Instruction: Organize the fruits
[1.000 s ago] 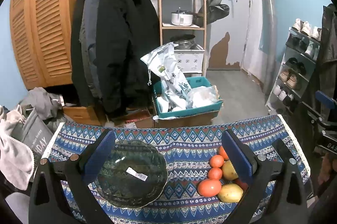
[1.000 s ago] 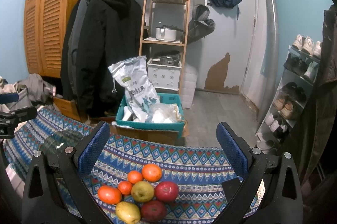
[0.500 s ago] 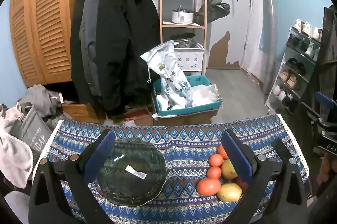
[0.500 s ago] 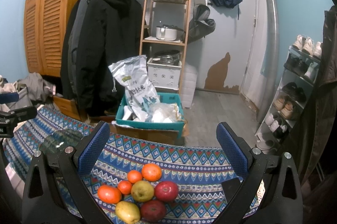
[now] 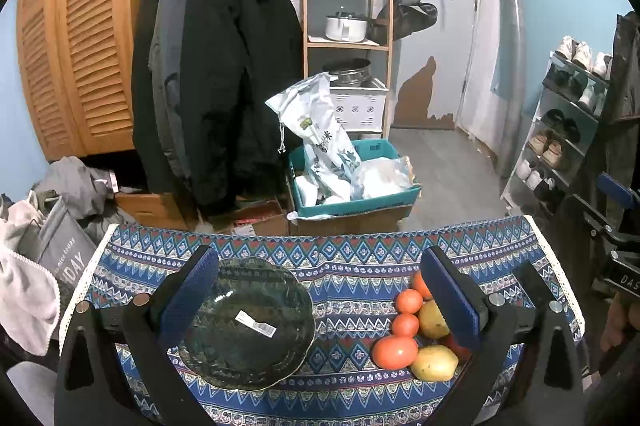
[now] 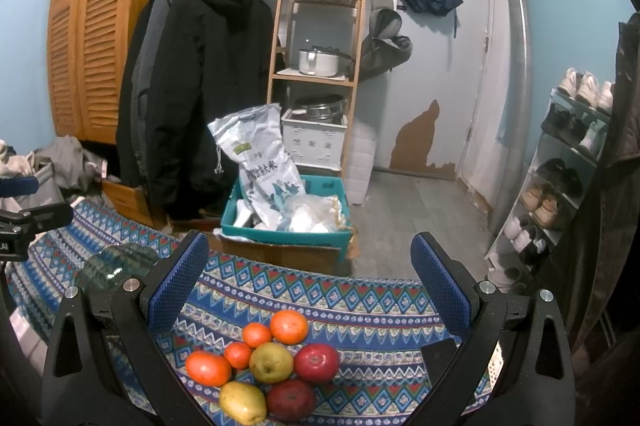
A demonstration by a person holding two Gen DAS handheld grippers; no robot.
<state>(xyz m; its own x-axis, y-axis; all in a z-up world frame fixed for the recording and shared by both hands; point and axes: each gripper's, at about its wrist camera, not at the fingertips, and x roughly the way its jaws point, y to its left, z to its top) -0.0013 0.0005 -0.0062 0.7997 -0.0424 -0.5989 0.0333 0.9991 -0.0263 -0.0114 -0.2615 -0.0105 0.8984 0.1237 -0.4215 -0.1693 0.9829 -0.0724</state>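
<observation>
Fruits (image 6: pixel 272 366) all sit on your bench; the glass plate (image 5: pixel 244 322) has none, and both claws gape wide, holding nothing.

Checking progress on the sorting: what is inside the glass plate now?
The glass plate holds no fruit, only a white barcode sticker. The left gripper's finger covers its left edge.

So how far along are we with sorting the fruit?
Nothing is done yet: the dark green glass plate holds no fruit. Nothing is in hand; the left gripper and right gripper are both open. All seven fruits, including the red apple and yellow-green pear, remain clustered on the patterned cloth.
</observation>
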